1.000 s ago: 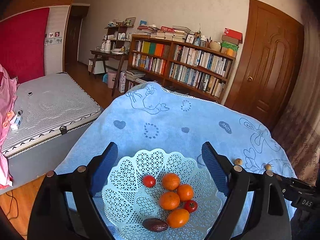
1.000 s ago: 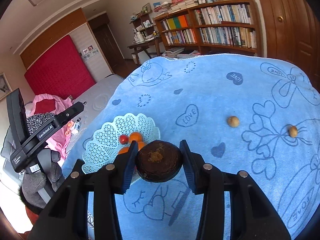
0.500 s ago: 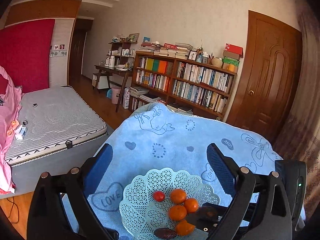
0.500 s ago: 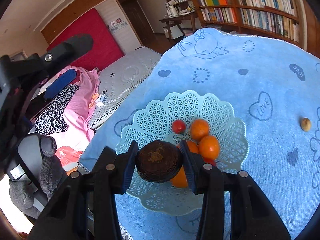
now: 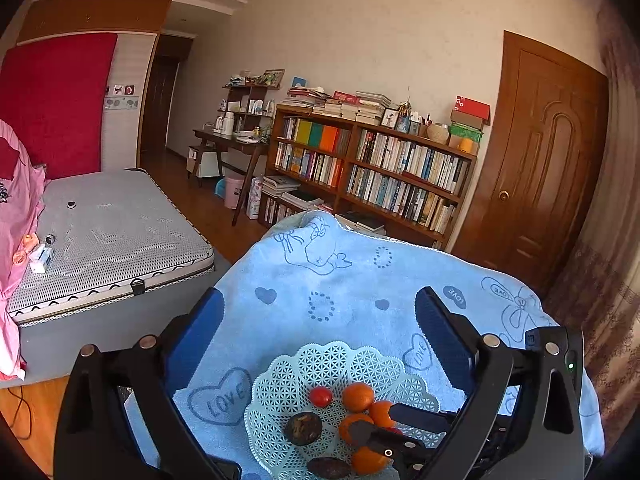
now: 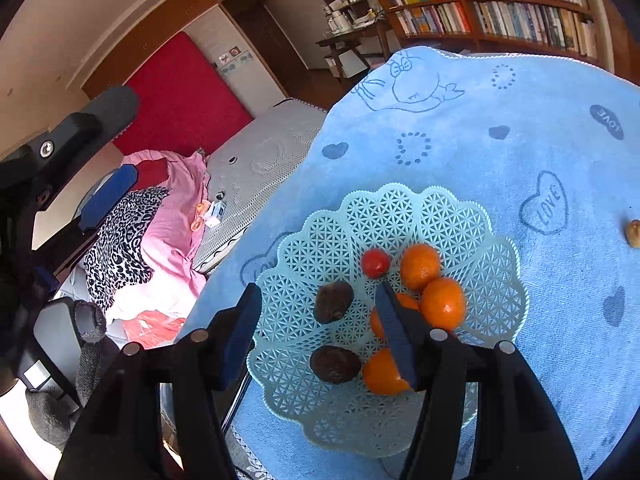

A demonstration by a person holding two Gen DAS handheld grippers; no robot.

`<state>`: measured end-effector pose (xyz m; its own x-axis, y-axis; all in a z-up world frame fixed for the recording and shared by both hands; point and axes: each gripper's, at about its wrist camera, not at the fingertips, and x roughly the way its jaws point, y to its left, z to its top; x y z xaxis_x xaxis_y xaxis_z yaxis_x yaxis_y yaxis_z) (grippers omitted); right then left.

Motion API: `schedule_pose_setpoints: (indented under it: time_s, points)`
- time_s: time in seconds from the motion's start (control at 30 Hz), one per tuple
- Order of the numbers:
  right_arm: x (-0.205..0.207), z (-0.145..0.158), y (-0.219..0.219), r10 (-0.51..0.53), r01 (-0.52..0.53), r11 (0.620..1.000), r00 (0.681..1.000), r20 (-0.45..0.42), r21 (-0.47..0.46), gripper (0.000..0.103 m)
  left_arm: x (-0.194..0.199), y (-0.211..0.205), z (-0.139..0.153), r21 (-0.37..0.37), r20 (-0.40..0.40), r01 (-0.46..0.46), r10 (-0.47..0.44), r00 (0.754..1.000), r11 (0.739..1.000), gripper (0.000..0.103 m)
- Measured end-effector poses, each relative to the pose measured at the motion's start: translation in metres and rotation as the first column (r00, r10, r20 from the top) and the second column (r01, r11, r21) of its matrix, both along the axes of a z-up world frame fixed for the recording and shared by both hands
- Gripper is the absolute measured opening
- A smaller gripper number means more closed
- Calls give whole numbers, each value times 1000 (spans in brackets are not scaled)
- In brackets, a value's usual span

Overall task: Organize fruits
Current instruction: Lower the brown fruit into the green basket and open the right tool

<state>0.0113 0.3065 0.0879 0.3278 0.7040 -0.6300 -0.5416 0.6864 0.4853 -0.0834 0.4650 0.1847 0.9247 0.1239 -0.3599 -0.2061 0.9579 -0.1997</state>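
A: Bedroom, bookshelf [image 5: 372,168] at the back, bed [image 5: 108,236] on the left. The counter is covered by a blue towel [image 6: 500,128] with a pale green lattice basket [image 6: 400,216] on it.

B: What's in the basket?

A: Several oranges [image 6: 442,307], a red cherry tomato [image 6: 375,262] and two dark brown fruits. One dark fruit [image 6: 333,302] lies on the basket floor just ahead of the right claw [image 6: 320,336]; the second dark fruit [image 6: 335,364] sits nearer the front rim.

B: Claw states?

A: Right claw is released, jaws spread, nothing between the pads, low over the basket. Left claw [image 5: 320,332] is also spread wide and empty, hovering above the basket's near side.

B: Step in hand?

A: It looks like the drop is done, so the job now is clearing out. Best to lift the right claw straight up with the jaws kept apart; its right finger is right next to the oranges and a sideways pull could knock them or drag the light basket.

B: Anything left?

A: At least one small tan fruit [image 6: 633,233] sits on the towel, well apart from the basket on the right. That is probably next. It is small and round, so close on it gently and centred or it may roll off.
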Motion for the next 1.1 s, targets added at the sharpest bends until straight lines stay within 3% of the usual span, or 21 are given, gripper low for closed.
schedule_pose_setpoints:
  time_s: [0.57,0.63,1.1]
  points:
    - [12,-9,-42,-155,156,987,987,37,-28,64,9,-17,-10,-4,-33,49,-50,998,999,100]
    - [14,-10,-50,-180,182,983,982,47,-29,69,11,-19,-11,-4,-38,57,-57,998,998,100]
    - [43,-13,-136,-361,368,924,929,75,-101,73,20,-38,-26,-3,-83,98,-98,992,995,100]
